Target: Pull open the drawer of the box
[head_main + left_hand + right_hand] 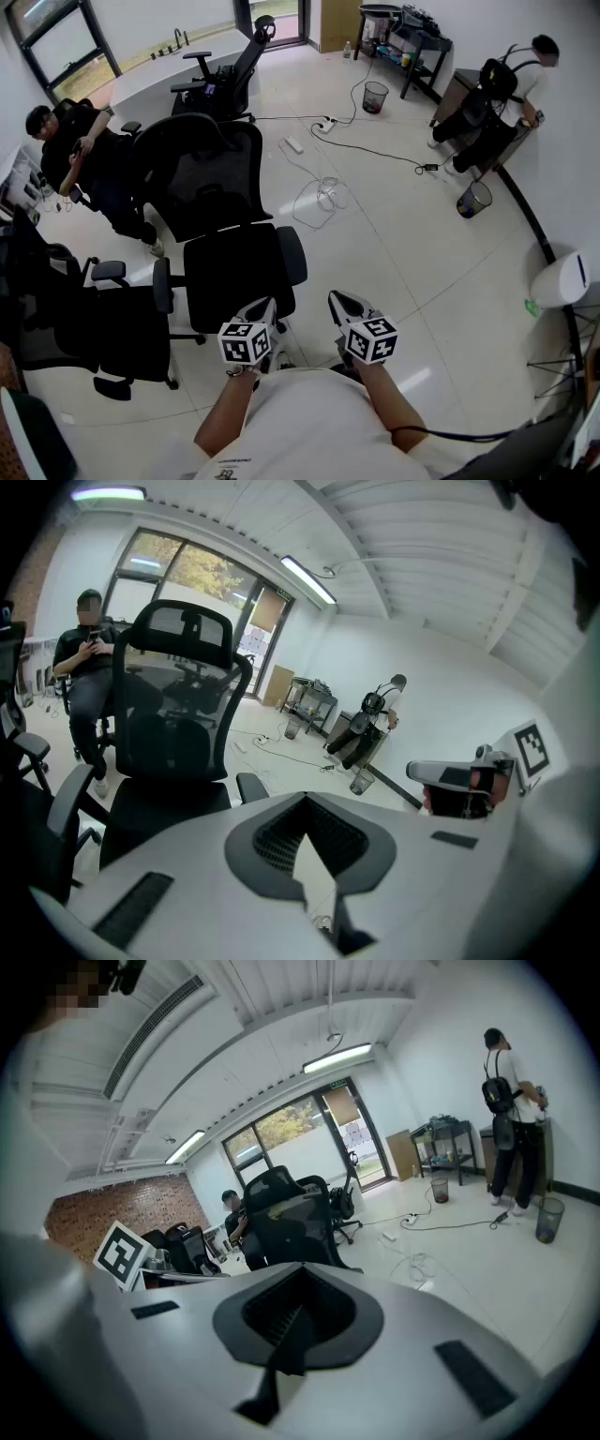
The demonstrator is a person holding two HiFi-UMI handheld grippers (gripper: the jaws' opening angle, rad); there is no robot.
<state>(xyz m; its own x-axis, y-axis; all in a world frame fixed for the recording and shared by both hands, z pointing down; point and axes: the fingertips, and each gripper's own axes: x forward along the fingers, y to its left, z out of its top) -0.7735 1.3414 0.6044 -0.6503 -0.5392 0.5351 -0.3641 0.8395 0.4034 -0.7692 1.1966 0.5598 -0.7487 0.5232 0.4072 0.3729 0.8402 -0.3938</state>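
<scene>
No box or drawer shows in any view. My left gripper (263, 311) and right gripper (338, 302) hang side by side close in front of the person's chest, over the pale floor, with their marker cubes toward the body. In the left gripper view the left gripper (305, 855) has its jaws together and nothing held, and the right gripper (464, 780) shows beside it. The right gripper view shows the right gripper (292, 1330) with jaws closed on nothing, and the left gripper's marker cube (120, 1252) off to its left.
Black office chairs (239, 267) stand just ahead and to the left. A seated person (80, 155) is at far left, and a standing person (497, 98) is at a cabinet back right. Cables (323, 192) and two waste bins (473, 199) are on the floor.
</scene>
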